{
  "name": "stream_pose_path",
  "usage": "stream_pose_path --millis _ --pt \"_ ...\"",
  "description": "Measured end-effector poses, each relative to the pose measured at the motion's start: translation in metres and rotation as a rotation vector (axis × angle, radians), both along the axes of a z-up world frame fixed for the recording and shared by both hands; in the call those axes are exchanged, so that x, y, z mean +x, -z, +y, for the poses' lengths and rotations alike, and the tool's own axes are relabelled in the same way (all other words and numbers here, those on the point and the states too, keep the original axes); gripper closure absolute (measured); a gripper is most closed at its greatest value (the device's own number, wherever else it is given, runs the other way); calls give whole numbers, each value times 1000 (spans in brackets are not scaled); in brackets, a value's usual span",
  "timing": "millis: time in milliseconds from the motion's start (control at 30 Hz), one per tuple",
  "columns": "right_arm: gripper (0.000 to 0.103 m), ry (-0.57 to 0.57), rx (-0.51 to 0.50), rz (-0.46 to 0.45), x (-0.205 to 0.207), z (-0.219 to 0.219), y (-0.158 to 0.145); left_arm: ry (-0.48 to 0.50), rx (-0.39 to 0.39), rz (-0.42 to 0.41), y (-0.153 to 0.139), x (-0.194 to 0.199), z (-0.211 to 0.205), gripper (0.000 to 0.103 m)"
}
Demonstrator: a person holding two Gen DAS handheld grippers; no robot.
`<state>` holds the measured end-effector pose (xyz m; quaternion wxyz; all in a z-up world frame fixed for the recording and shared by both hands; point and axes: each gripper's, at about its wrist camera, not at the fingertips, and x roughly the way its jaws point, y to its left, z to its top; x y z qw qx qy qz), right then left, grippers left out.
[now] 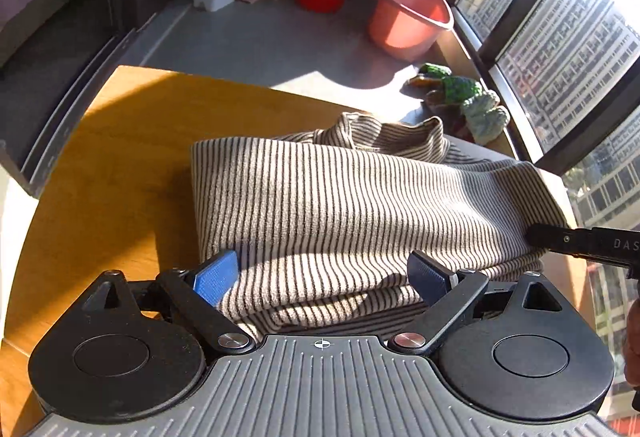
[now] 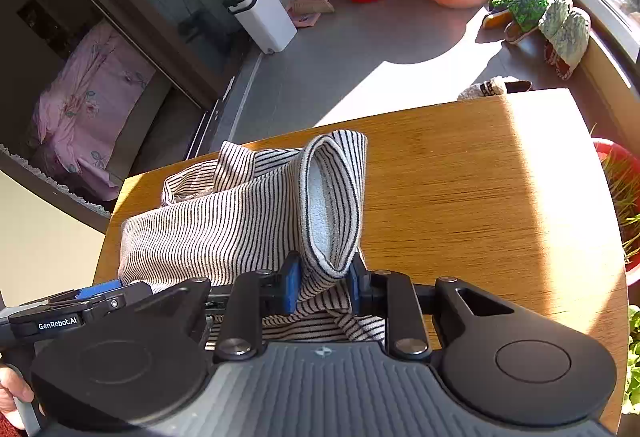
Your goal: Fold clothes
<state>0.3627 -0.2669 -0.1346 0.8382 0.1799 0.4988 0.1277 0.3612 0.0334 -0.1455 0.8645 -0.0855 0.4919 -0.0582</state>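
Our right gripper [image 2: 323, 283] pinches the striped top [image 2: 224, 221] between its fingers, while our left gripper [image 1: 326, 277] gapes around its hem.

In the left wrist view the right claw [image 1: 532, 237] comes in from the right edge, its body cut off, and its tip is sunk into the striped garment [image 1: 340, 205], so how its jaws stand cannot be told there. The garment's near folds vanish beneath the left claw [image 1: 326, 277], and its far right side hides the surface [image 1: 120, 157] corner. In the right wrist view the red pot [image 2: 616, 161] right of the garment is cut by the frame.
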Motion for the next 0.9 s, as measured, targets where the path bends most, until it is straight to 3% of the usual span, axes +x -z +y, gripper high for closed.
stream_pose_path --millis 100,167,233,300,367,467,600,700,767,800,833,867,900 --pt "65 -1 -85 -13 -2 -10 -11 -13 65 34 -2 -3 14 8" --pt "62 -22 -123 -66 5 -9 -26 -88 -10 68 -6 -1 35 8" --pt "47 -53 -145 -117 15 -3 -39 -167 -103 104 -9 5 54 8" --pt "26 -82 -124 -140 38 9 -45 -234 -200 145 -4 18 67 8" --pt "25 -97 -110 -123 58 20 -39 -286 -265 196 8 34 74 8" --pt "25 -80 -146 -34 86 36 -16 -322 -256 204 17 54 72 6" --pt "25 -23 -93 61 97 40 9 -295 -214 201 18 69 61 6" --pt "21 -34 -82 35 97 46 13 -264 -151 182 17 76 50 5" --pt "23 -79 -93 10 97 54 13 -238 -99 147 15 77 41 5" --pt "35 -107 -119 -7 96 60 12 -225 -73 129 14 78 36 8" --pt "47 -142 -160 -29 94 66 11 -212 -46 110 13 78 31 23" --pt "66 -164 -188 -38 93 70 10 -201 -38 100 11 77 29 30" --pt "72 -168 -185 -39 91 70 8 -191 -34 91 9 76 27 43"
